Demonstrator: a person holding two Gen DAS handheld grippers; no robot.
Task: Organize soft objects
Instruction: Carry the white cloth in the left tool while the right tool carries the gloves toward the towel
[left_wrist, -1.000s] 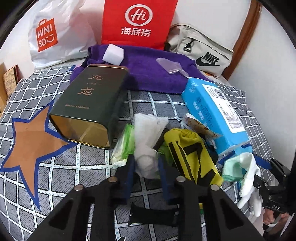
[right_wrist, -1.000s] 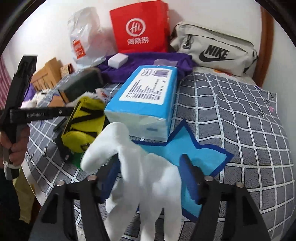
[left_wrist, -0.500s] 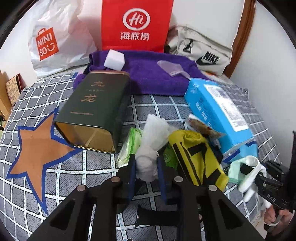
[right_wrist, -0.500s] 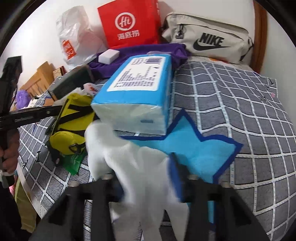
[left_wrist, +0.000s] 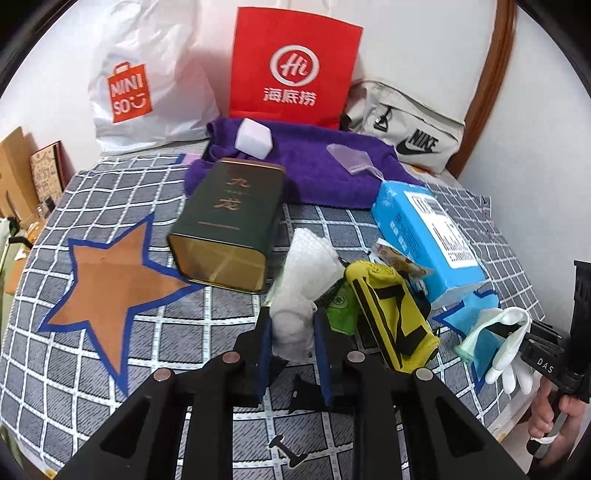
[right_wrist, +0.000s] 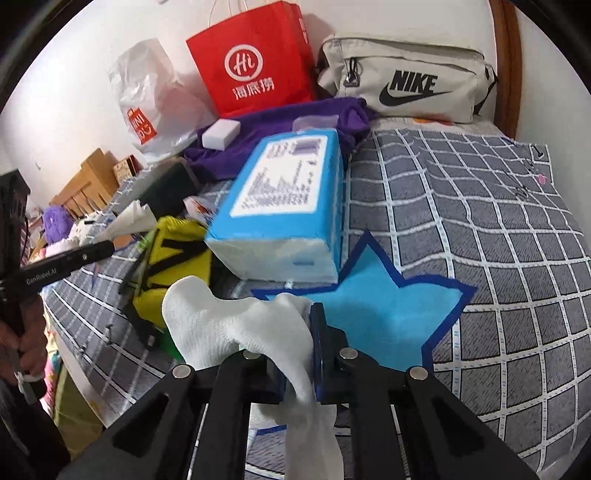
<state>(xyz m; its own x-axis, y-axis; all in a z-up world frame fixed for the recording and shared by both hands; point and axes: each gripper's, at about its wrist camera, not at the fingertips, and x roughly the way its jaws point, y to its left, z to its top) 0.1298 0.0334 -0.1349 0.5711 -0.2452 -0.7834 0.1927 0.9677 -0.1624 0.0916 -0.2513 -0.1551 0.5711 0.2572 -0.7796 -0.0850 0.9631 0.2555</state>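
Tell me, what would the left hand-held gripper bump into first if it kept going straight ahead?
Probably the dark green tin, lying just beyond the white cloth the left hand-held gripper holds; depth is uncertain.

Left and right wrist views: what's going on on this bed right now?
A person holds a gripper in each hand over a cluttered checked bedspread. The left gripper is shut on a crumpled white cloth beside the dark green tin. The right gripper is shut on a white glove above the blue star patch, in front of the blue tissue pack. The yellow pouch lies untouched.

Cluttered grid-patterned bed (right_wrist: 498, 221), purple towel (left_wrist: 314, 166)
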